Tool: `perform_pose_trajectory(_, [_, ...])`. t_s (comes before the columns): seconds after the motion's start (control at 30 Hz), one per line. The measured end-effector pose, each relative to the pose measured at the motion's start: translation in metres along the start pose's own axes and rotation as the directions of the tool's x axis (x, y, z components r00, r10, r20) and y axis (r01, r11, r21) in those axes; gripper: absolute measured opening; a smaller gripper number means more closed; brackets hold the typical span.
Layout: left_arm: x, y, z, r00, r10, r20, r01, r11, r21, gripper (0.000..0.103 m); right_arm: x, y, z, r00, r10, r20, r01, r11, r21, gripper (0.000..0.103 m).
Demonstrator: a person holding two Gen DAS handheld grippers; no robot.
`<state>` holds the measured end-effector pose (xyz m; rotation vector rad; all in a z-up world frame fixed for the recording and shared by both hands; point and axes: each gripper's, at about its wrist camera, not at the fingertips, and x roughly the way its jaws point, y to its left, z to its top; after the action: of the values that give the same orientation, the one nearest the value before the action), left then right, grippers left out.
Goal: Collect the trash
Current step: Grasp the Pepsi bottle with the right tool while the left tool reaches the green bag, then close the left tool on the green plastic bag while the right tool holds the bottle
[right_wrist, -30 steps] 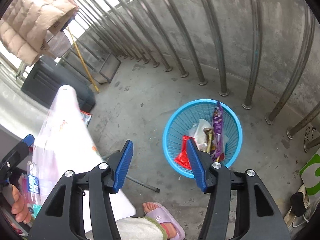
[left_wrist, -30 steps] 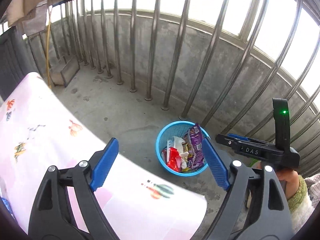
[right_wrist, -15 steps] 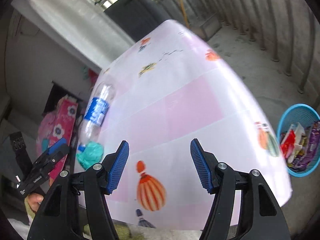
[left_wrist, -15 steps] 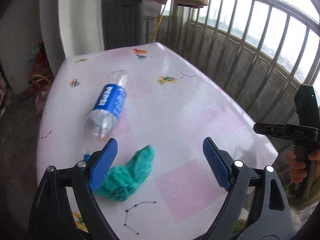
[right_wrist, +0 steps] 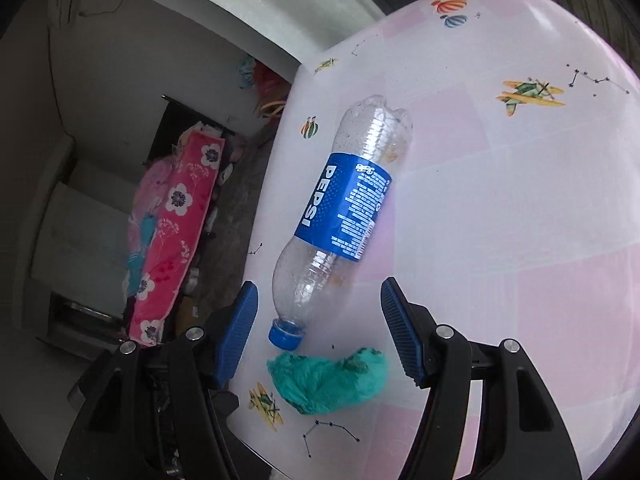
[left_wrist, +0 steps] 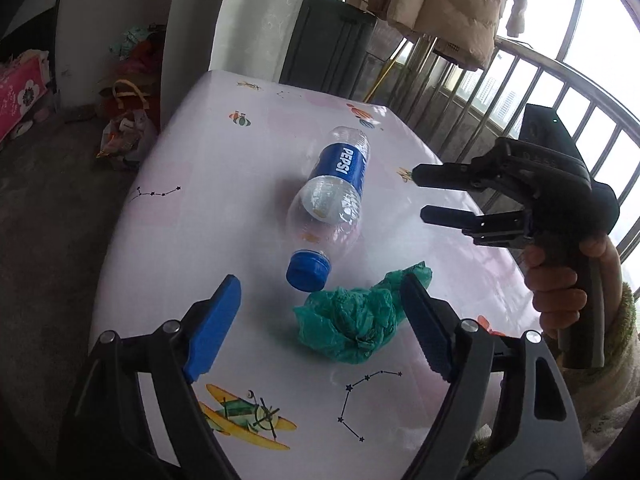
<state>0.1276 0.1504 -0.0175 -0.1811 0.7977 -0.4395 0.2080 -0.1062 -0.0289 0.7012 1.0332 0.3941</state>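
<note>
Overhead, both claws [left_wrist: 320, 328] [right_wrist: 318, 334] wide, empty.

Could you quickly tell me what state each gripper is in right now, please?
Left gripper: open, holding nothing, above the green plastic bag.
Right gripper: open, holding nothing, near the Pepsi bottle cap.

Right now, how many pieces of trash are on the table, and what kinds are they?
Plastic bottle: 1
Crumpled green bag: 1
Total: 2, both lying on the table.
</note>
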Motion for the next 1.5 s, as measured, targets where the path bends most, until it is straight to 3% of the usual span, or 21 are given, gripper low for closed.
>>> perform_pose_trajectory(0.13, [0.015,0.016,0.021,0.999,-0.049,0.02,0.05,0.997,-0.05,0.067,0.037,0.006,0.018,0.999,0.02,-0.051,-0.016,0.998,0.065,0.064])
perform_pose_trajectory(0.27, [0.044,0.036,0.043,0.992,-0.124,-0.027,0.119,0.983,-0.139,0.054,0.058,0.004,0.023,0.997,0.019,-0.075,-0.01,0.992,0.122,0.065])
perform_pose_trajectory(0.47, [0.084,0.047,0.058,0.958,-0.257,-0.128,0.224,0.948,-0.225,0.045,0.078,-0.017,0.024,0.993,0.065,-0.102,-0.039,0.971,0.237,0.065])
perform_pose_trajectory(0.6, [0.1,0.04,0.059,0.942,-0.293,-0.161,0.254,0.94,-0.226,0.039,0.091,-0.029,0.024,0.985,0.121,-0.121,-0.081,0.952,0.295,0.064])
perform_pose_trajectory(0.73, [0.105,0.022,0.066,0.945,-0.283,-0.163,0.253,0.951,-0.18,0.036,0.09,-0.035,0.027,0.985,0.131,-0.108,-0.093,0.949,0.301,0.06])
perform_pose_trajectory(0.97, [0.109,-0.026,0.082,0.926,-0.332,-0.181,0.322,0.943,-0.08,0.036,0.035,-0.056,0.024,0.987,0.149,-0.061,-0.124,0.946,0.298,0.059])
perform_pose_trajectory(1.1, [0.105,-0.065,0.077,0.895,-0.394,-0.208,0.397,0.917,-0.027,0.036,-0.009,-0.065,0.017,0.993,0.116,-0.035,-0.104,0.963,0.249,0.059])
perform_pose_trajectory(1.23, [0.095,-0.09,0.055,0.836,-0.479,-0.267,0.498,0.867,0.006,0.036,-0.046,-0.077,-0.002,0.997,0.07,-0.017,-0.065,0.976,0.209,0.059])
perform_pose_trajectory(1.27, [0.09,-0.091,0.047,0.835,-0.479,-0.272,0.502,0.865,0.017,0.036,-0.054,-0.081,-0.012,0.999,0.046,-0.016,-0.042,0.979,0.202,0.059])
perform_pose_trajectory(1.33, [0.077,-0.087,0.032,0.858,-0.441,-0.263,0.471,0.88,0.059,0.036,-0.065,-0.086,-0.027,1.0,-0.005,-0.014,0.007,0.982,0.187,0.059])
perform_pose_trajectory(1.4, [0.063,-0.075,0.022,0.909,-0.351,-0.223,0.381,0.919,0.105,0.037,-0.074,-0.087,-0.043,0.998,-0.056,-0.015,0.057,0.985,0.163,0.059])
perform_pose_trajectory(1.43, [0.056,-0.065,0.02,0.927,-0.319,-0.199,0.343,0.933,0.104,0.038,-0.077,-0.086,-0.052,0.997,-0.079,-0.016,0.081,0.987,0.142,0.059])
perform_pose_trajectory(1.5, [0.052,-0.043,0.018,0.941,-0.287,-0.18,0.3,0.952,0.051,0.039,-0.081,-0.082,-0.067,0.994,-0.11,-0.022,0.112,0.989,0.101,0.059])
